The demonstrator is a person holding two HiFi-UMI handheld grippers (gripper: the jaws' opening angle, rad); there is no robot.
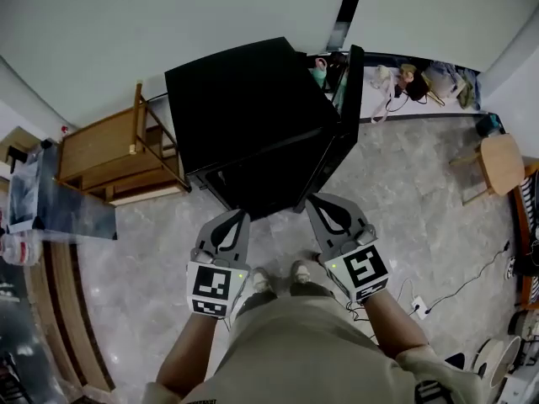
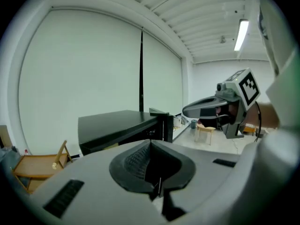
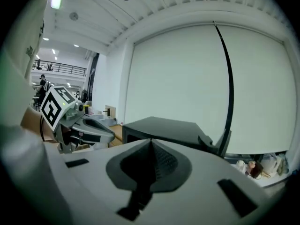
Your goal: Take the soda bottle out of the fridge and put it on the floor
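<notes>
At the lower centre of the head view, the left gripper (image 1: pixel 238 218) and the right gripper (image 1: pixel 313 201) hang side by side before the black fridge (image 1: pixel 244 116), each with its jaws pressed together on nothing. The door (image 1: pixel 352 91) stands ajar at the fridge's right. The soda bottle cannot be made out. This looks like the approach. Next, the door likely needs swinging wider and one gripper's jaws parting to reach in.
</notes>
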